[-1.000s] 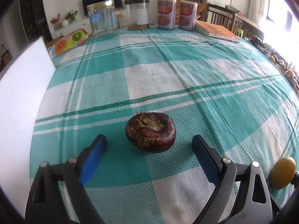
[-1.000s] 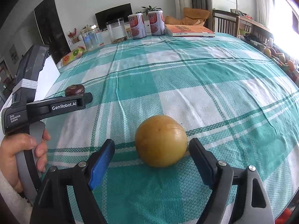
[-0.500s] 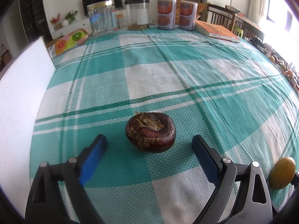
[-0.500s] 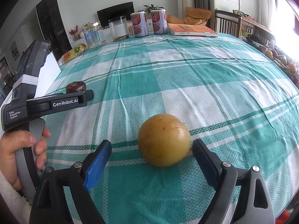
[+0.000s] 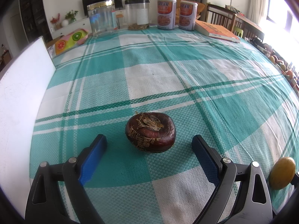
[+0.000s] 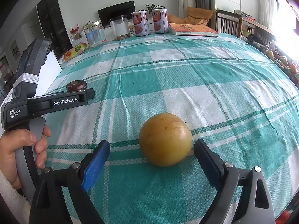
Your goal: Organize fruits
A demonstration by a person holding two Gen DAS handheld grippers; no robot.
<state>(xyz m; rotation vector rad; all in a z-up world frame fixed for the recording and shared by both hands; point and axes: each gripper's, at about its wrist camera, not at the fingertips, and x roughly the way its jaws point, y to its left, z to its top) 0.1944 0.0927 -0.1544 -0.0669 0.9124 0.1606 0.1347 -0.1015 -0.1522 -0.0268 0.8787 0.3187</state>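
on the side of our left gripper (image 6: 87,95) we read "genrobot.ai" and "data acquisition system". two tins (image 5: 166,14) at twelve o'clock carry red print we cannot read, and the orange book (image 5: 216,30) beside them has a title too small to make out. we count two fruits on the checked tablecloth (image 5: 153,78): one dark brown fruit (image 5: 150,131), squat, its flaky stem end facing up and its long axis running nine to three, and one round yellow fruit (image 6: 165,139) with no clear long axis. our left gripper (image 5: 149,145) stands wide, the brown fruit just ahead between the fingers, untouched. our right gripper (image 6: 152,149) is wide too, flanking the yellow fruit without contact.
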